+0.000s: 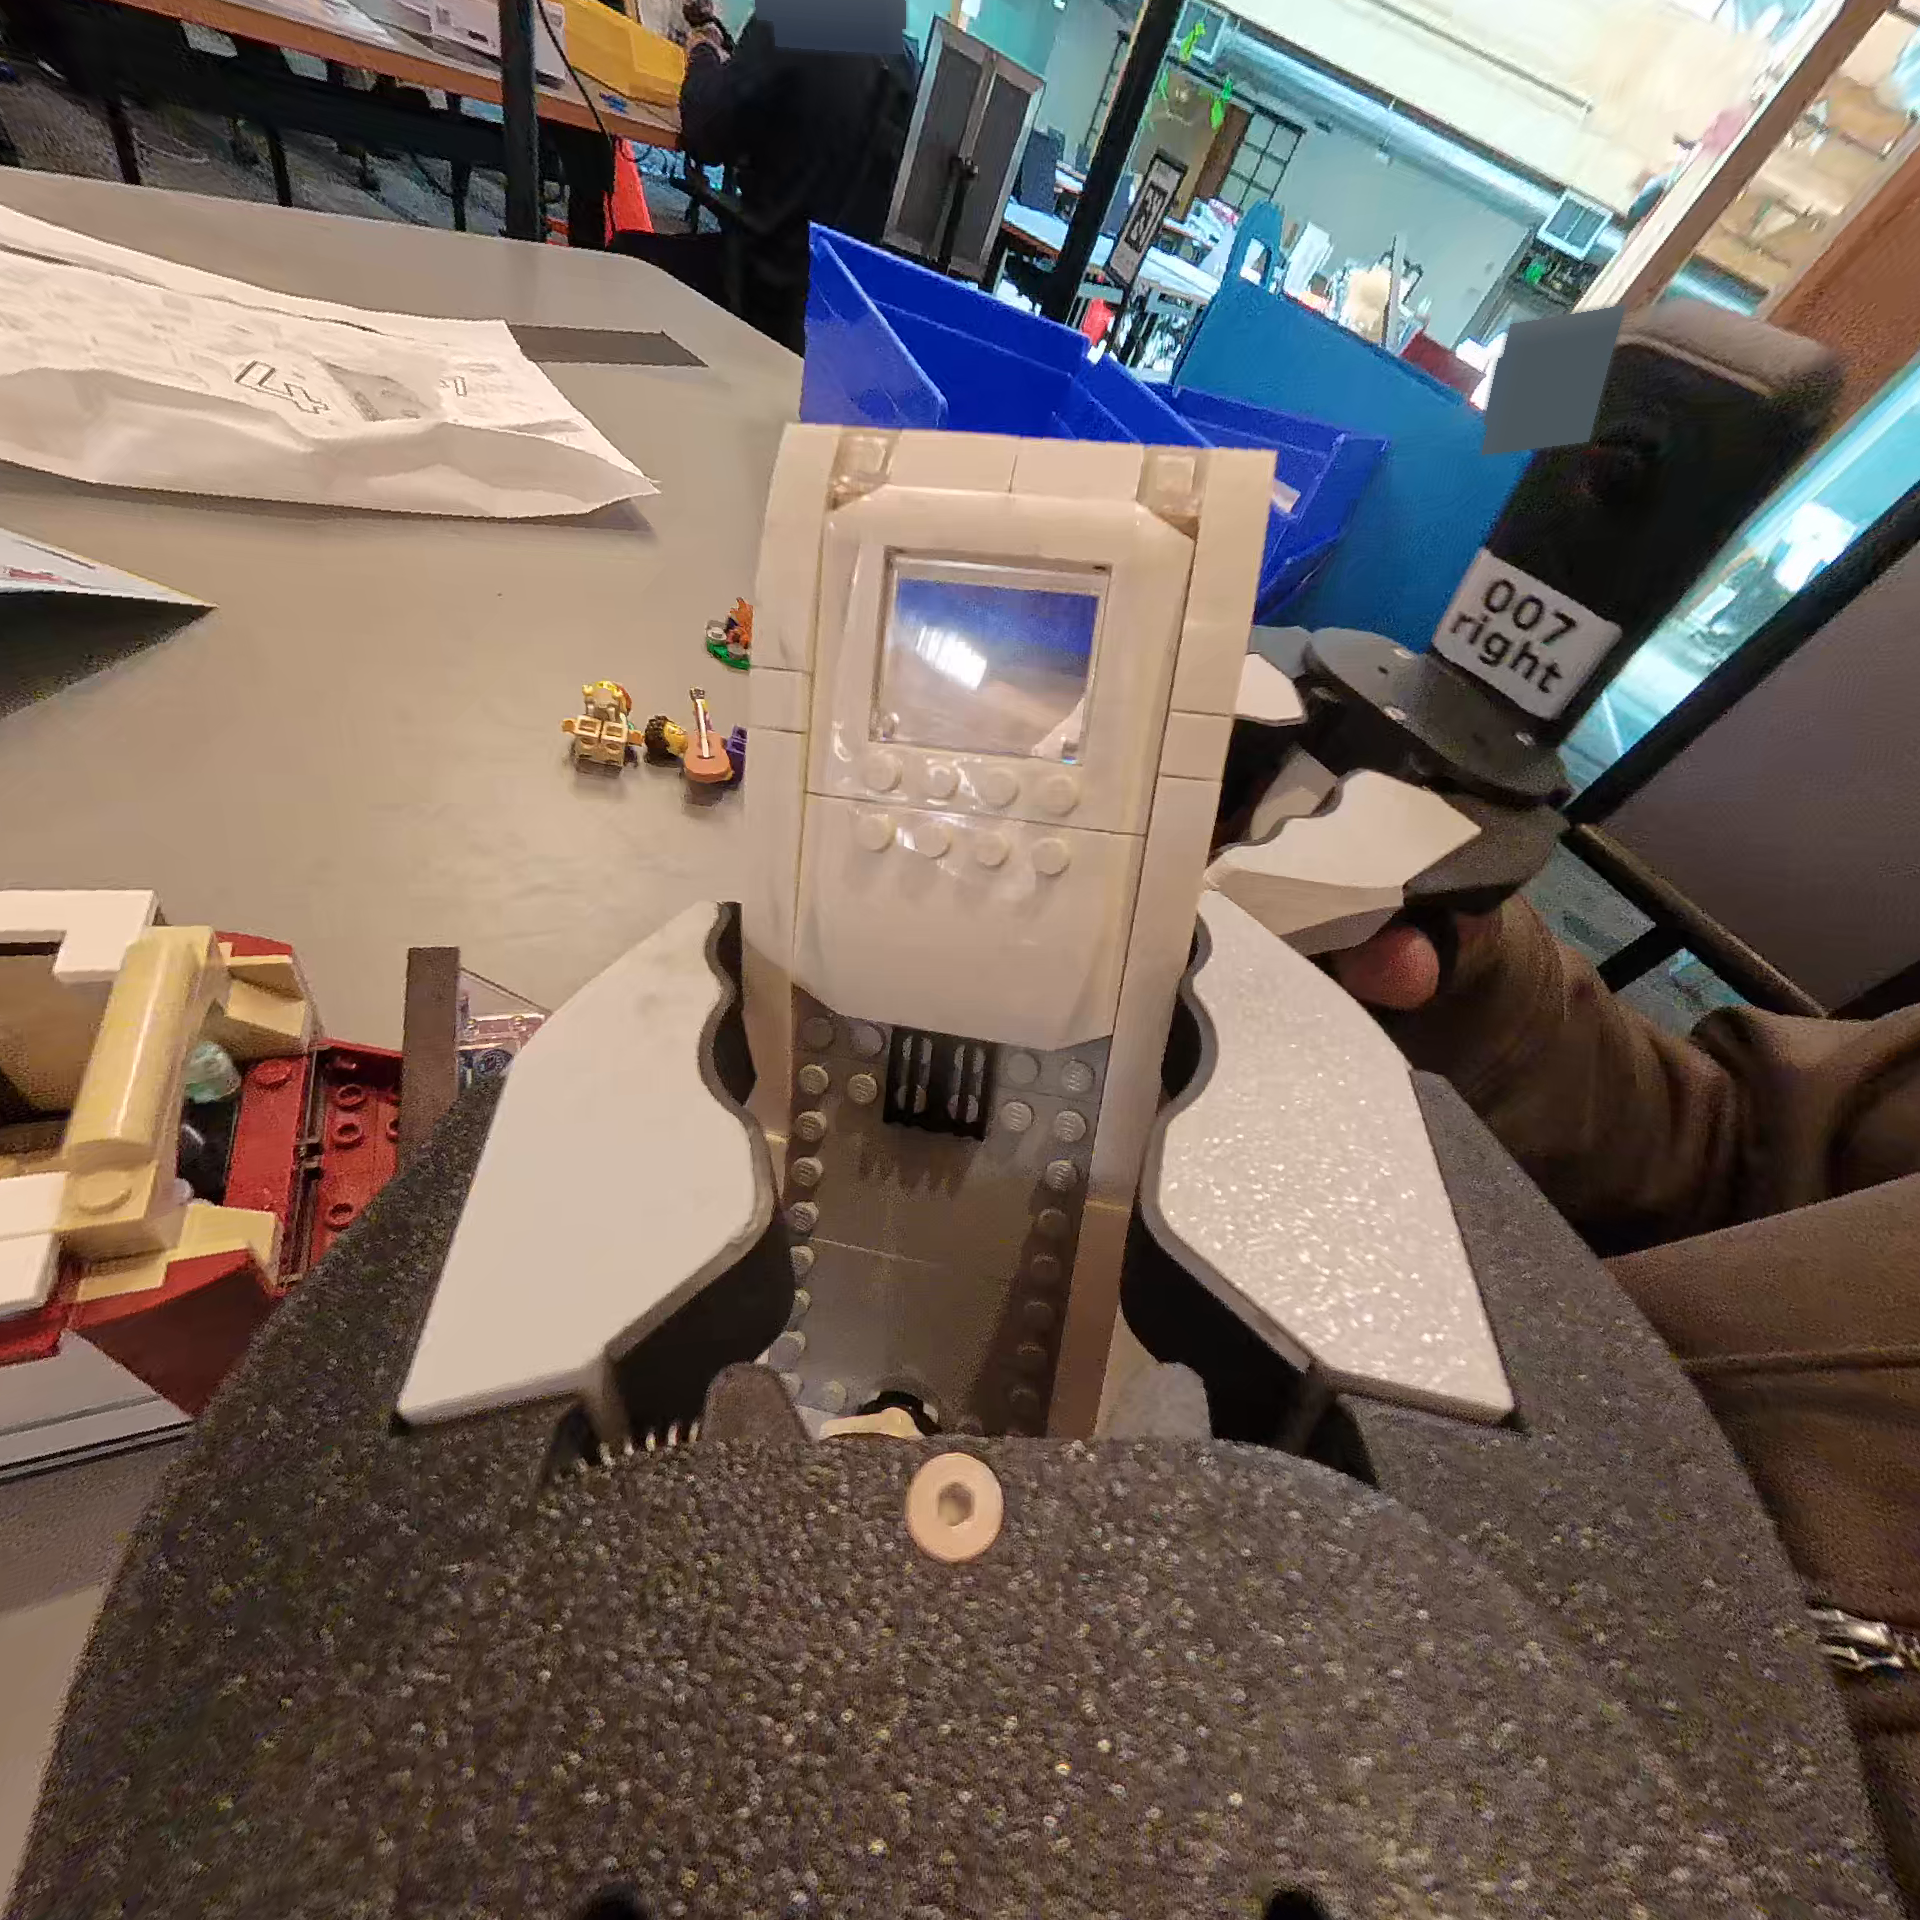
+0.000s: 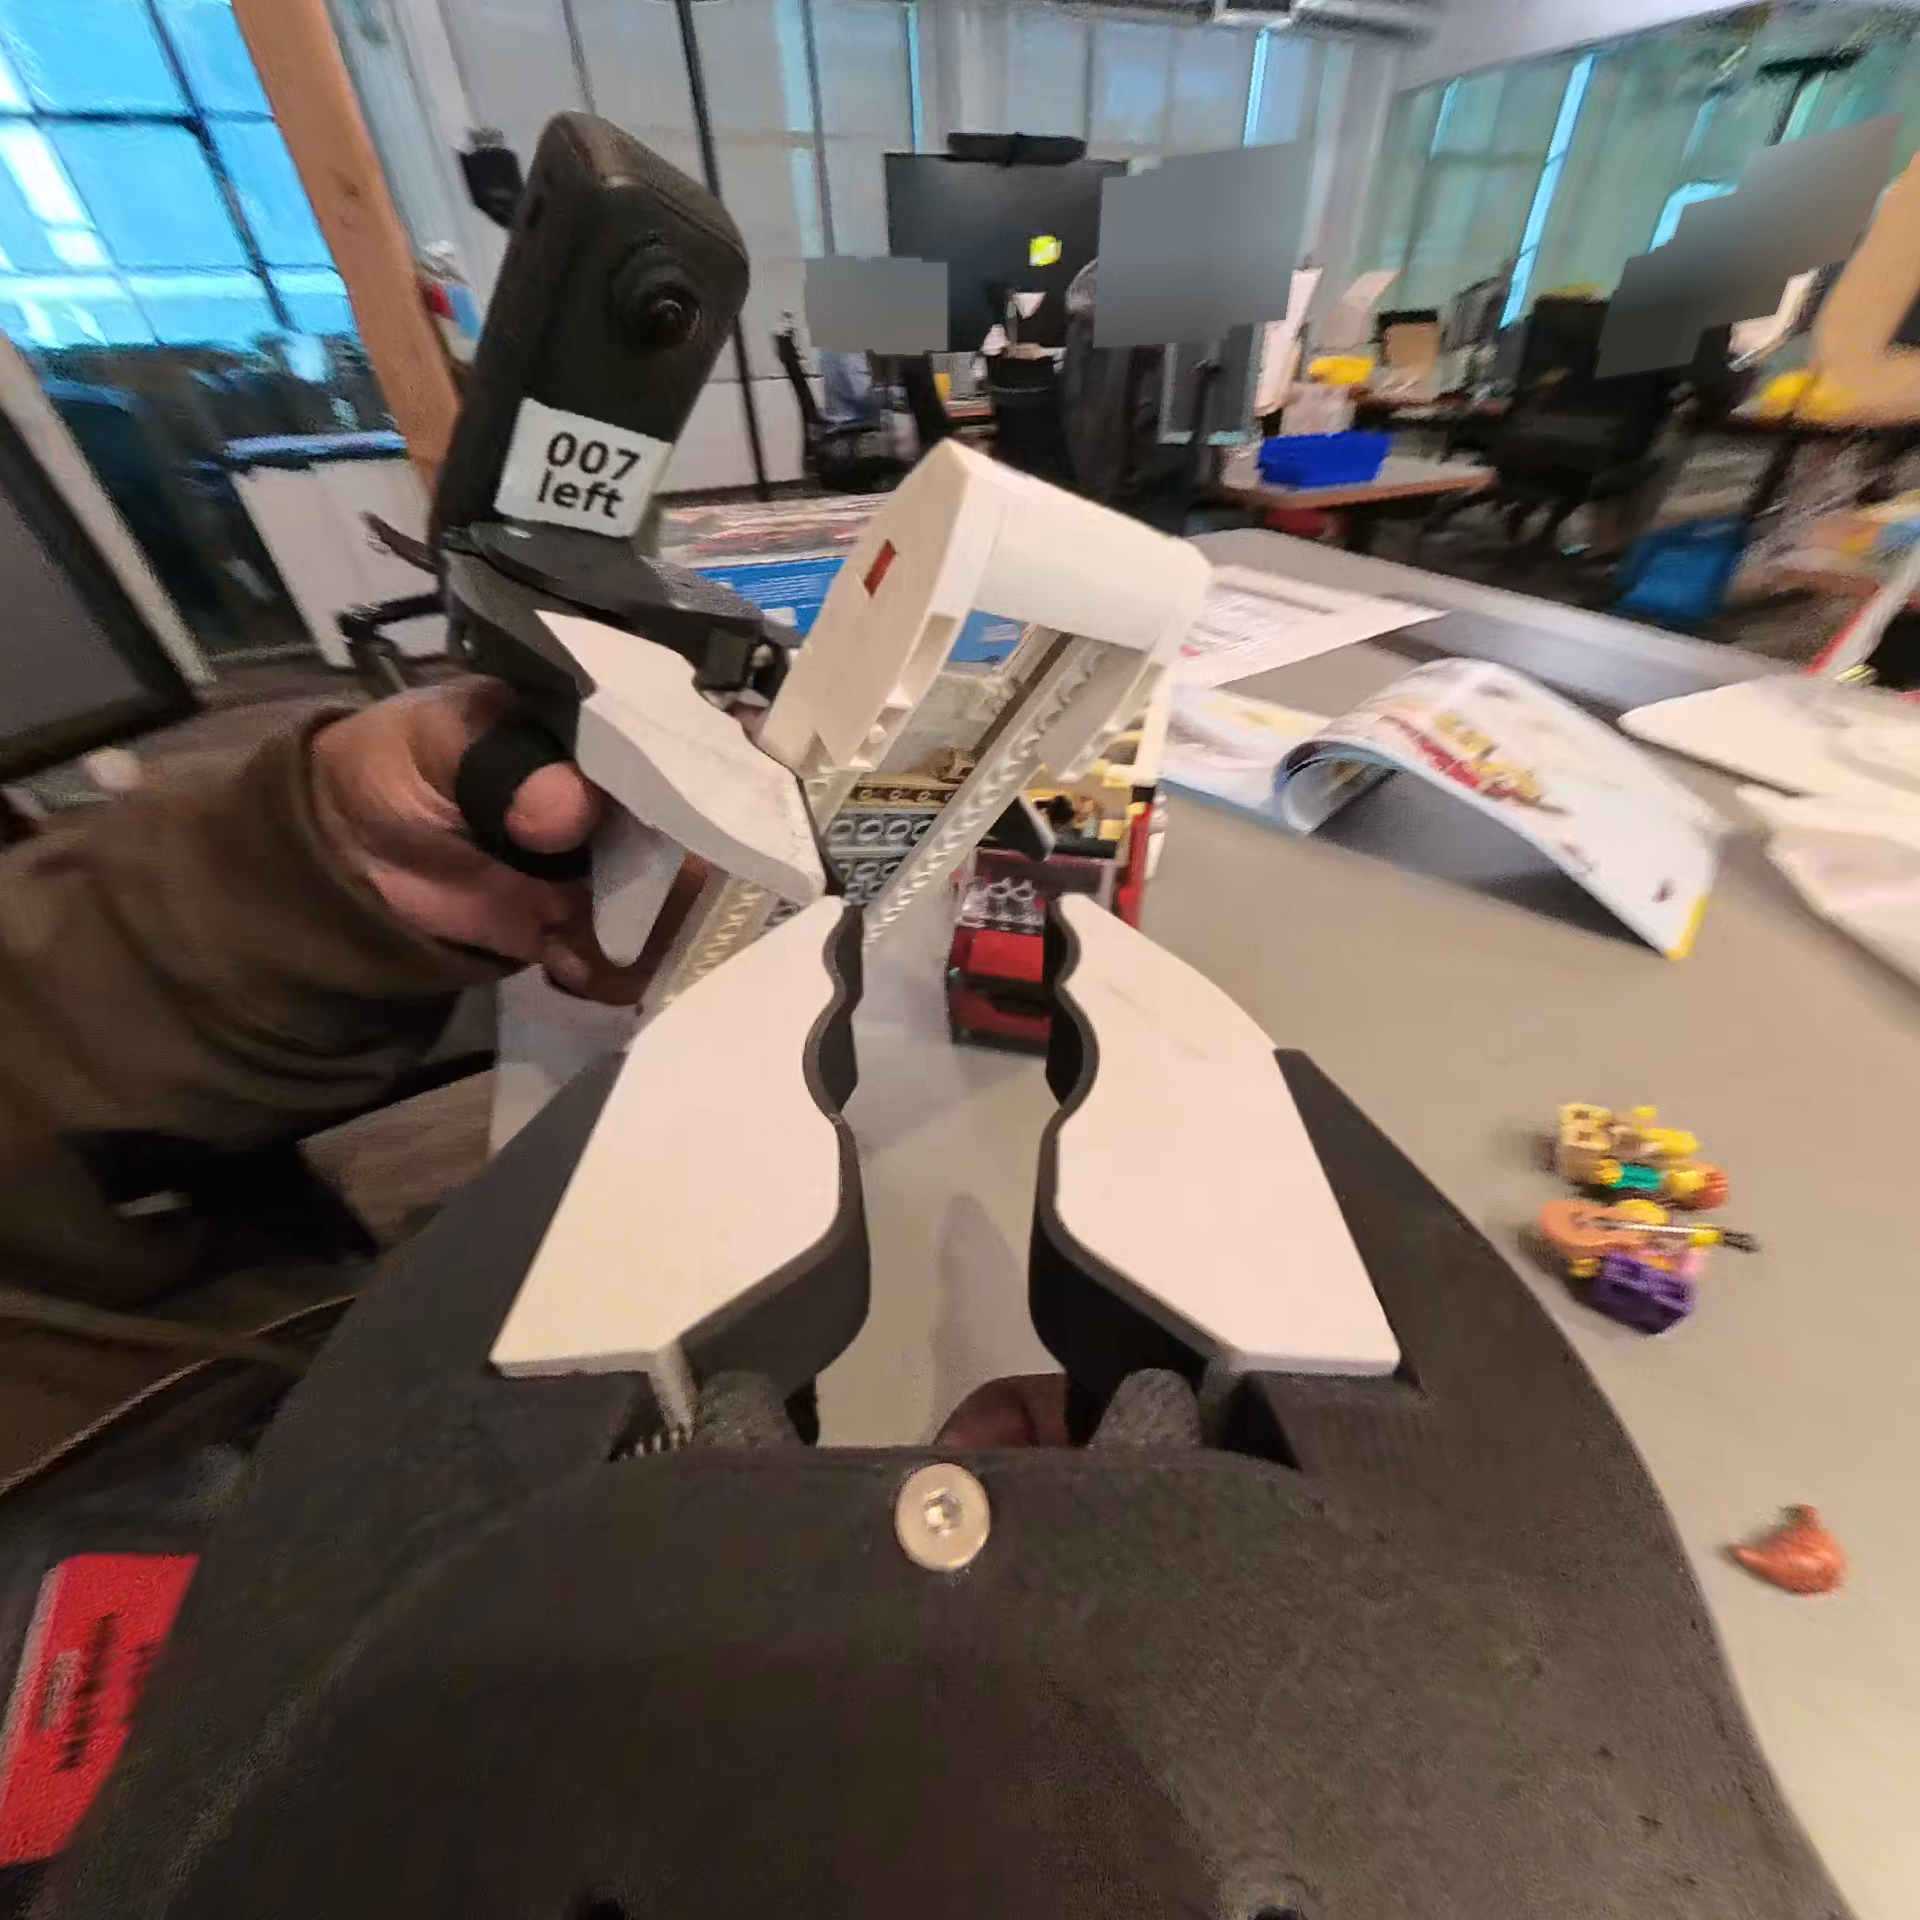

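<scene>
I keep the left gripper [image 1: 961, 935] clenched square on the white brick-built panel [image 1: 997, 727], both pads flat against its side walls, so it can't twist. The right gripper [image 2: 951, 925] is released, holding nothing; the panel's studded lower edge lies just beyond its left fingertip [image 2: 821, 935], above the grey table [image 2: 1403, 1039].

Camera sticker [image 1: 1527, 649]: white, two lines of black print.
Second camera sticker [image 2: 582, 478]: same kind.
Sheets [image 1: 260, 384]: printed diagrams and figures.
Booklet [image 2: 1507, 769]: coloured title, blurred.
Red label [image 2: 94, 1683]: dark print, blurred.
</scene>
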The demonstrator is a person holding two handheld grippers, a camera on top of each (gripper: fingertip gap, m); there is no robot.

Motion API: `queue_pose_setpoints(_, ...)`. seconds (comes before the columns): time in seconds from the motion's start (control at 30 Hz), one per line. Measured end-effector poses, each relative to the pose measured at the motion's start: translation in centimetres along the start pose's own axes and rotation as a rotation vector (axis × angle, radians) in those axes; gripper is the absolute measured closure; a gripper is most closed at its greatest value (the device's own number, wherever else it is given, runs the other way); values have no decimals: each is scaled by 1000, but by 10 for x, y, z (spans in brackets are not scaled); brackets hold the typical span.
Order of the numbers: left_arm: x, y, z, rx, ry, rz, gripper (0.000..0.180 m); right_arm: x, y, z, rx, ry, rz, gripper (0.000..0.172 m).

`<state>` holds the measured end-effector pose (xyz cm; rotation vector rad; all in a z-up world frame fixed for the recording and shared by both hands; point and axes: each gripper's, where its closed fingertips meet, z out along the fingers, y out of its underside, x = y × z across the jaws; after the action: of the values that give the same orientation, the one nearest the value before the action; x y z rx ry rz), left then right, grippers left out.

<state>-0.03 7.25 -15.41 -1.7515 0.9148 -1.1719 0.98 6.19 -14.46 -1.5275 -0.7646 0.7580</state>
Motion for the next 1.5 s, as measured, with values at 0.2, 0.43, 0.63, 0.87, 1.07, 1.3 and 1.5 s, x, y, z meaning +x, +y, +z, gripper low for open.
queue_pose_setpoints(0.2, 0, 5, 1, -26, 29, -26, 102, -6, -7, -7, 70, -170, 215, 139)
queue_pose_setpoints(0.43, -1, 29, 11, -137, 9, 28, 102, -10, 0, 1, 41, -234, 342, 146)
queue_pose_setpoints(0.63, 5, 33, 12, -147, 106, -21, 102, -18, -3, 0, 57, -315, 375, 160)
queue_pose_setpoints(0.87, 13, 38, 8, -163, 234, -99, 102, -27, 2, -4, 2, -394, 357, 163)
queue_pose_setpoints(1.07, 15, 40, 10, -184, 248, -103, 102, -27, 7, -8, -39, -427, 375, 163)
queue_pose_setpoints(1.3, 16, 42, 12, -197, 249, -96, 103, -26, 13, -14, -88, -447, 400, 163)
queue_pose_setpoints(1.5, 16, 35, 10, -156, 279, -117, 105, -20, 17, -21, -114, -440, 390, 163)
